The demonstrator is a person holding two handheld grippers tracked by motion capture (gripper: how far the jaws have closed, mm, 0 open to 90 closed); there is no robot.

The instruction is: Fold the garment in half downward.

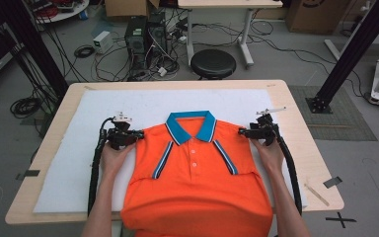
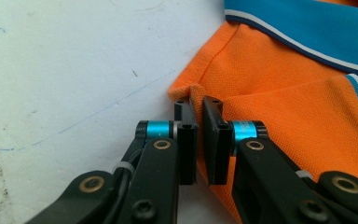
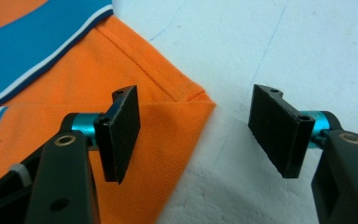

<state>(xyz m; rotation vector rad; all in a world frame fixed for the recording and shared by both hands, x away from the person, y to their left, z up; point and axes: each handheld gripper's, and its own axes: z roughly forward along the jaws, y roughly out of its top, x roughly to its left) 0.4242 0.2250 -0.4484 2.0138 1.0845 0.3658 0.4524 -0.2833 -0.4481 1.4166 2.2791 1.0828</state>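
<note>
An orange polo shirt (image 1: 197, 187) with a blue collar (image 1: 191, 122) lies face up on the white mat, its sleeves folded in over the chest and its hem hanging over the near table edge. My left gripper (image 1: 139, 134) is shut on the shirt's left shoulder corner; in the left gripper view (image 2: 199, 119) a pinch of orange fabric (image 2: 193, 89) stands between the jaws. My right gripper (image 1: 242, 131) is at the right shoulder. In the right gripper view (image 3: 196, 133) its jaws stand wide apart around the shoulder corner (image 3: 200, 100) without pressing on it.
A white mat (image 1: 79, 148) covers most of the wooden table (image 1: 306, 148). Beyond the far edge stand a black round stool (image 1: 213, 63), computer towers (image 1: 145, 34) and loose cables on the floor. A wooden stick (image 1: 316, 193) and black tape lie at the table's right front corner.
</note>
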